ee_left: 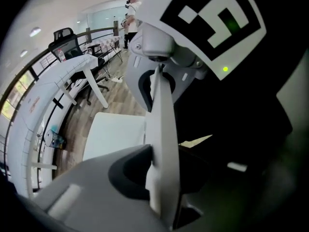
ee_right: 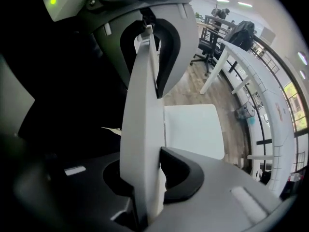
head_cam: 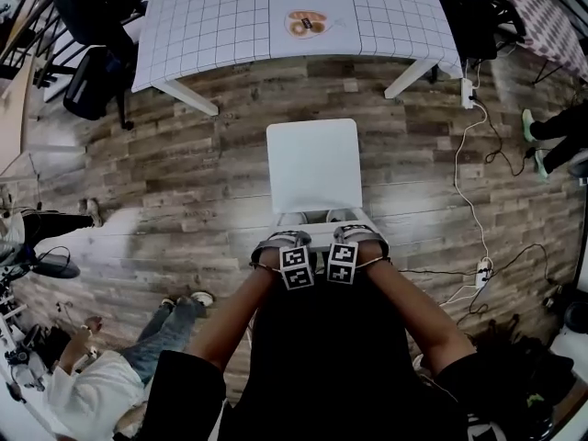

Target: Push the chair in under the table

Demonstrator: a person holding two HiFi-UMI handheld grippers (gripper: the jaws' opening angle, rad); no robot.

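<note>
**Both grippers clamped on the white chair (head_cam: 312, 165)**
Your left gripper (head_cam: 281, 242) and right gripper (head_cam: 359, 237) sit side by side on the top edge of the chair's backrest (ee_right: 142, 120), each with its jaws narrowed onto the panel. The chair stands on the wood floor (head_cam: 184, 173), its seat facing the grid-patterned table (head_cam: 230, 16), apart from it and not yet under it.

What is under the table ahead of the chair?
Only two white table legs and wood floor at its near edge show; the checked tabletop covers everything further under.
</note>
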